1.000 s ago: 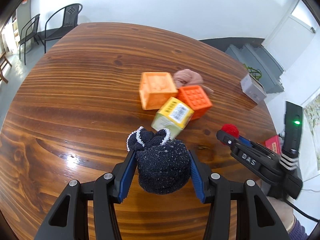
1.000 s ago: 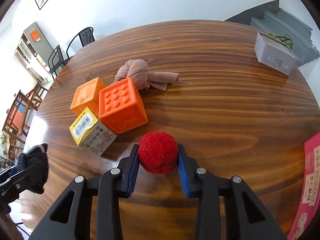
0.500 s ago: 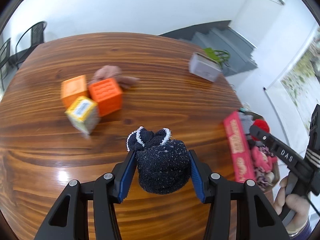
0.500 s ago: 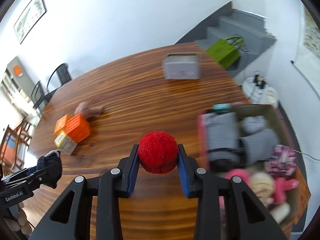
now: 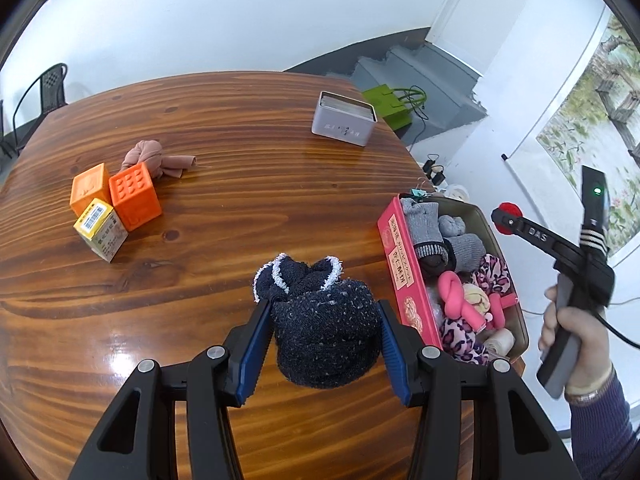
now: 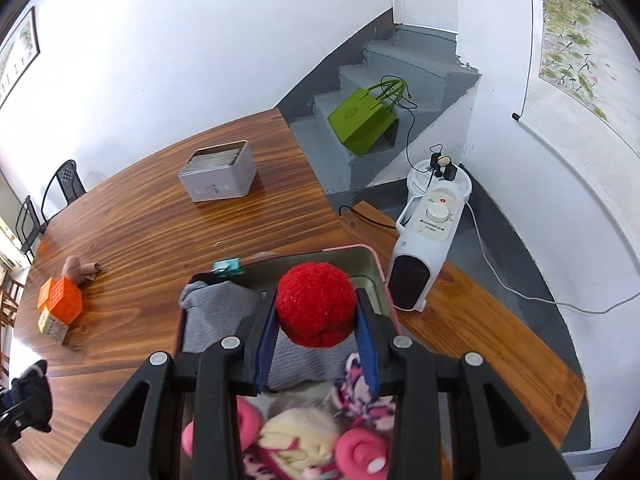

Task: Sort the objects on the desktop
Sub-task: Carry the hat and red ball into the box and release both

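Note:
My left gripper [image 5: 322,312] is shut on a dark blue rolled sock [image 5: 324,324] with white trim, held above the wooden table [image 5: 240,208]. My right gripper [image 6: 316,312] is shut on a red pompom ball [image 6: 316,304] and hovers over the far end of the open tin box [image 6: 360,258]. The same tin box [image 5: 394,256] stands at the table's right edge, filled with grey, pink and patterned socks. In the left wrist view the right gripper [image 5: 505,219] shows at right with the red ball [image 5: 511,209], a hand around its handle.
Two orange cubes [image 5: 136,194], a yellow carton [image 5: 100,228] and a knotted tan stocking [image 5: 154,158] sit at the table's left. A grey tin [image 5: 344,118] stands at the far edge. Off the table are a white heater [image 6: 428,240], a green bag [image 6: 362,120] and stairs.
Both grippers have swung right from the cubes toward the tin box. The right one now hangs over the box with the red ball; the left still carries the sock.

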The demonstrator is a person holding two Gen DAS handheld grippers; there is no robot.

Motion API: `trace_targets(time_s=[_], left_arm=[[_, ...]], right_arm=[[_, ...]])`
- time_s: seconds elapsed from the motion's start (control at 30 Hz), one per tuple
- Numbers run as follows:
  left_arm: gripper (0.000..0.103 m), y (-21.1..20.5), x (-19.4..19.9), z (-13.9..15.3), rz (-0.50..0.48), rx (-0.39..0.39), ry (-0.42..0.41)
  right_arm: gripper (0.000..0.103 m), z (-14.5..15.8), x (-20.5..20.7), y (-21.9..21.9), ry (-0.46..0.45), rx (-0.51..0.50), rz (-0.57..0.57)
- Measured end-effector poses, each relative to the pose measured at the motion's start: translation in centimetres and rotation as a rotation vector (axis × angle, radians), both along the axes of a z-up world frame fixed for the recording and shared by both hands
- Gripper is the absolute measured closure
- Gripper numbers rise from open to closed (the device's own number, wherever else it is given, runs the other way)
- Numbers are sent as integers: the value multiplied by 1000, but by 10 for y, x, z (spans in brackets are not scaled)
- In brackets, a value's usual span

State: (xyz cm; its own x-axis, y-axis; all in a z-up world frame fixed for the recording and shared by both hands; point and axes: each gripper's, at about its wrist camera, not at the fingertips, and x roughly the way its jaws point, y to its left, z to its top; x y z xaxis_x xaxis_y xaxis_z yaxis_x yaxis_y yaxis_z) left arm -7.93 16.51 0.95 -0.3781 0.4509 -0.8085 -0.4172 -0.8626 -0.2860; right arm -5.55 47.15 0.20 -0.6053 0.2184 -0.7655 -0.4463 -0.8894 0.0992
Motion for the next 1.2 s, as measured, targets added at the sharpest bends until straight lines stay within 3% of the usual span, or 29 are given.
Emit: trace_targets(time_s=[0.23, 0.3, 0.4, 0.63, 0.7, 1.03, 1.2], left_arm=[[50, 3, 7, 1, 40, -7, 9], [50, 9, 7, 3, 37, -7, 13], [50, 22, 7, 5, 16, -2, 22], [50, 40, 1, 7, -2, -4, 24], [50, 39, 1, 5, 1, -15, 19], [50, 11, 32, -55, 52, -111, -132], [50, 17, 35, -80, 64, -126, -156]], right_arm=[[62, -9, -13, 18, -24, -11, 21], [56, -7, -11, 21, -14, -16, 22], [49, -4, -3, 25, 2, -27, 25], [47, 3, 29, 28, 33, -56, 24], [41, 5, 39, 28, 43, -66, 21], [37, 9, 81, 22, 82, -115, 15], [37, 7, 88, 15, 72, -128, 22]])
